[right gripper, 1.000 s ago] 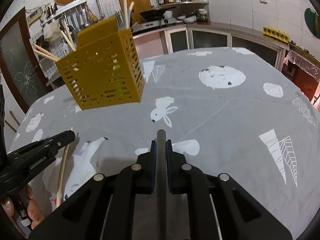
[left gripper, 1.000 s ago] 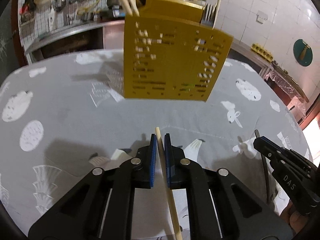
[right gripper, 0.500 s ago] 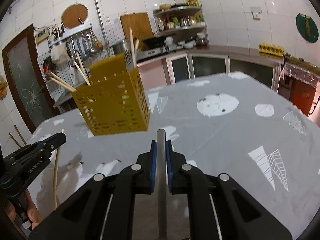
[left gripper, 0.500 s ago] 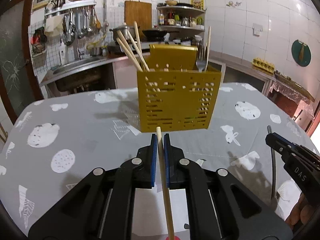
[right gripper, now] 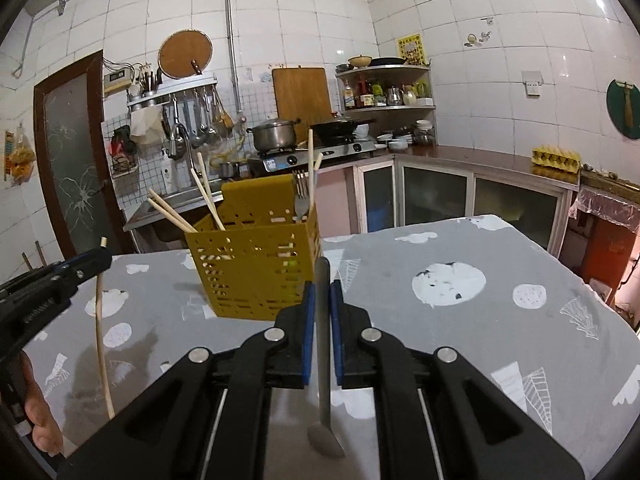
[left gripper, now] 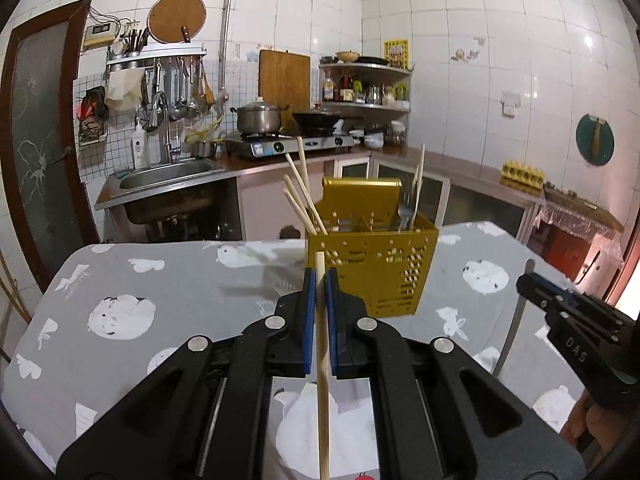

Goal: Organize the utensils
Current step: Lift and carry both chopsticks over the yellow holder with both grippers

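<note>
On the grey patterned table (left gripper: 192, 280) stands the yellow utensil holder (left gripper: 372, 264), with chopsticks and a fork inside. Above the table, the left gripper (left gripper: 319, 280) pinches a wooden chopstick (left gripper: 322, 392), and the right gripper (right gripper: 322, 292) pinches a metal spoon (right gripper: 323, 400) by its handle, bowl hanging down.
</note>
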Motion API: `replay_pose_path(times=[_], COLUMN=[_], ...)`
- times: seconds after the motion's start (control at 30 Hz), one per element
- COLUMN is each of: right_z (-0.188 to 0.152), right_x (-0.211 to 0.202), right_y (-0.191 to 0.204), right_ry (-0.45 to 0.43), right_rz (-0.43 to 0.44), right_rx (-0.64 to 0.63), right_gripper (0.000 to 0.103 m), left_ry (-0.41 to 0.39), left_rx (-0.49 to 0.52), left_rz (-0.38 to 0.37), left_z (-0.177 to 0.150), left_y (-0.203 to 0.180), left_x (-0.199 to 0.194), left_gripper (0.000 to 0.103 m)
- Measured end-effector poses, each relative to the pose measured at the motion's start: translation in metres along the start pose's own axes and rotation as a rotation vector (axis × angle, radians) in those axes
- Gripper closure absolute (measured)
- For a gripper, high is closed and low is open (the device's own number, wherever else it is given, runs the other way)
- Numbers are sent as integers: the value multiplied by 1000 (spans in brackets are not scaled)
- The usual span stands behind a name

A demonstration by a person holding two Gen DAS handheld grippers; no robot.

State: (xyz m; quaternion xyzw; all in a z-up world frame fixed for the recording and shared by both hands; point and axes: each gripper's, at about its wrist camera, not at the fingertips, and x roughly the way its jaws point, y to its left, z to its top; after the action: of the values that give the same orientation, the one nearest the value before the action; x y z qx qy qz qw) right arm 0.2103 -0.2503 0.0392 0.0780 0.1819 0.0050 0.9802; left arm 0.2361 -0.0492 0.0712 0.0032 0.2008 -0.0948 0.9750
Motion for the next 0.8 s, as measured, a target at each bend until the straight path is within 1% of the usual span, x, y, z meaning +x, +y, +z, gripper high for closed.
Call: replay_pose_path(times=[0.2,0.3,0.47,0.8], right_z=[4,7,13,41], right_x=[7,7,10,6], right_y=[9,11,9,8], right_ry=[-9,-19,-25,-59], right_rz=[21,30,38,49], right_rx=[-37,-54,-47,-57], right_gripper=[95,95,95,95], left_ry=[-29,-44,-65,-115], left_rx=[-19,-11,1,-13], left_rz=[-15,-24,-32,-62], left_z=[9,14,21,48], left_y=[10,9,5,2], left_x=[-4,-6,-7,-9], left_gripper=[99,99,99,99])
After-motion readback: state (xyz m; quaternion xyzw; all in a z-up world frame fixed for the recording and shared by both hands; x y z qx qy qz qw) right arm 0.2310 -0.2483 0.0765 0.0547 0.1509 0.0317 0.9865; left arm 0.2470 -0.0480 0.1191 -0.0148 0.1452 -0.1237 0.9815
